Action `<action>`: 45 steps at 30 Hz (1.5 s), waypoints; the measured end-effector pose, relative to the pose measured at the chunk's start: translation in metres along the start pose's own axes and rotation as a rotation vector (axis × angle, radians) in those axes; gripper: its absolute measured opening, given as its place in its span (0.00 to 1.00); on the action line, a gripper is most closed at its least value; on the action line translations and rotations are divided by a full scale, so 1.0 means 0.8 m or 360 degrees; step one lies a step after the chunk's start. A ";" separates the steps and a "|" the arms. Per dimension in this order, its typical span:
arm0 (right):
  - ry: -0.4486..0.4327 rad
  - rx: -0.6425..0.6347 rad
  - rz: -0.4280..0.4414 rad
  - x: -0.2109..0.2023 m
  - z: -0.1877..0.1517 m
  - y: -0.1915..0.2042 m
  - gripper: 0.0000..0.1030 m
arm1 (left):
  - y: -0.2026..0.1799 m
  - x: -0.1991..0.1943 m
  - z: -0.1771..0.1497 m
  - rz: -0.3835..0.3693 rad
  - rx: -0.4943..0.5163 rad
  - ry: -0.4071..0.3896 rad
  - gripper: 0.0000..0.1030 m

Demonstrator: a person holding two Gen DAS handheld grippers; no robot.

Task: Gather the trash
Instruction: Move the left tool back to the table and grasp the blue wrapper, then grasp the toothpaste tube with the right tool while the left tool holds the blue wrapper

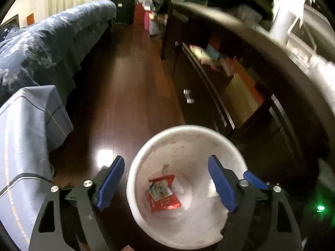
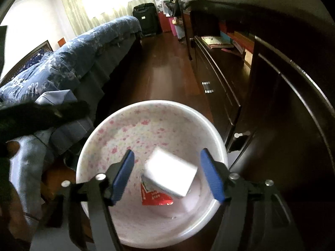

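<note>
Box (image 2: 170,172) hangs between released right claw (image 2: 169,175) pads — above bin (image 2: 108,129).

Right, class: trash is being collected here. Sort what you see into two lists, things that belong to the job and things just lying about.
Belongs to the job:
waste bin
red wrapper
white box
left gripper, open
right gripper, open

Just lying about:
bed
black suitcase
dark cabinet
folded blue cloth

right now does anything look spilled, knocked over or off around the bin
Nothing is spilled. The white bin stands upright on the dark floor, with a red wrapper at its bottom. The one odd thing: in the right wrist view a white box is tilted and blurred between the open right tool pads, apparently dropping in.
</note>
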State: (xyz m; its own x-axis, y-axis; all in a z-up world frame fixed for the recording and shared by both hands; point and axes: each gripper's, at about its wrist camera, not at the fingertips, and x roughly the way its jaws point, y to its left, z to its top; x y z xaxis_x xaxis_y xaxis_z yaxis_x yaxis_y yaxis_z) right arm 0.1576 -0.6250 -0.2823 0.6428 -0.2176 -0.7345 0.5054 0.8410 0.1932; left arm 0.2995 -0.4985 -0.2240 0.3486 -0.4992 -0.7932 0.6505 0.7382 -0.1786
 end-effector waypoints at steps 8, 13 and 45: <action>-0.0056 -0.0031 -0.0057 -0.043 0.004 0.018 0.75 | 0.037 -0.097 -0.011 0.0059 -0.0088 -0.0192 0.88; -0.0149 -0.0186 0.0080 -0.106 0.000 0.073 0.83 | 0.087 -0.177 -0.056 0.0398 -0.0082 -0.0348 0.94; 0.0133 -0.0899 0.0570 -0.098 -0.075 0.486 0.55 | 0.419 -0.259 -0.204 0.0984 -0.0894 -0.0115 0.07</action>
State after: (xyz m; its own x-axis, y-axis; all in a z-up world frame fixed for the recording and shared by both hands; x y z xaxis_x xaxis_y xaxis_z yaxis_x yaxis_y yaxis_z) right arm 0.2693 -0.2512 -0.1884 0.6565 0.1428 -0.7407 -0.1238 0.9890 0.0810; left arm 0.3349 -0.0735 -0.2145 0.5870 0.0562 -0.8077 -0.0984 0.9951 -0.0023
